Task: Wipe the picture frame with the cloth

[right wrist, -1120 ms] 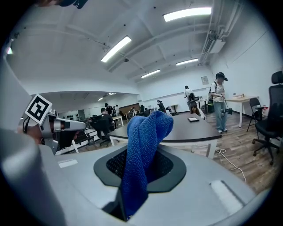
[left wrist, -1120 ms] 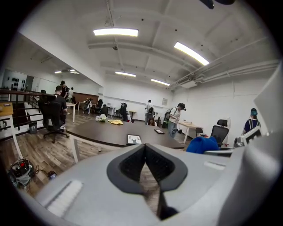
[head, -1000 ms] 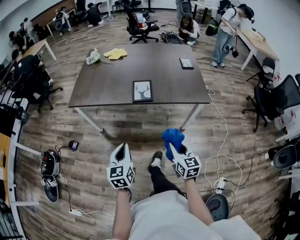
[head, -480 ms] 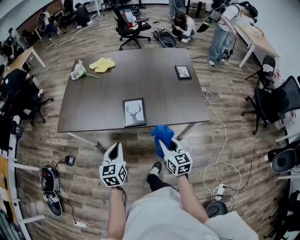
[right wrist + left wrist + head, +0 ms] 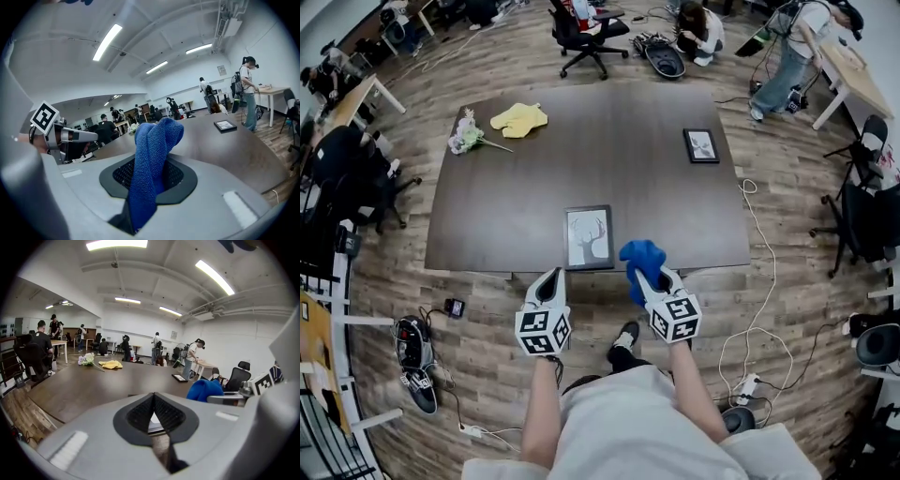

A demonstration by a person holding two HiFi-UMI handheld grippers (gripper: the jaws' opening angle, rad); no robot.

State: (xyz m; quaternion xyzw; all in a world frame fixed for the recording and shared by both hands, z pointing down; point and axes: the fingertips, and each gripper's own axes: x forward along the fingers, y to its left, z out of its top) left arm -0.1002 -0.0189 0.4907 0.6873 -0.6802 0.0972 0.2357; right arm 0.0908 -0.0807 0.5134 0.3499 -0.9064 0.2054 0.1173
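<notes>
A picture frame (image 5: 588, 236) with a deer print lies flat near the front edge of the dark table (image 5: 525, 187). Just right of it, over that edge, my right gripper (image 5: 648, 278) is shut on a blue cloth (image 5: 642, 260) that bunches up above the jaws (image 5: 152, 154). My left gripper (image 5: 549, 282) hangs in front of the table edge, just left of and below the frame, with its jaws shut and nothing in them (image 5: 153, 408). In the left gripper view the blue cloth (image 5: 204, 390) shows at the right.
A second small frame (image 5: 701, 145) lies at the table's right side. A yellow cloth (image 5: 518, 118) and a flower bunch (image 5: 467, 137) lie at its far left. Office chairs (image 5: 581, 33), people and cables stand around on the wood floor.
The person has walked up to the table; both grippers have come from over the floor to its front edge, next to the deer frame. The right gripper still holds the cloth.
</notes>
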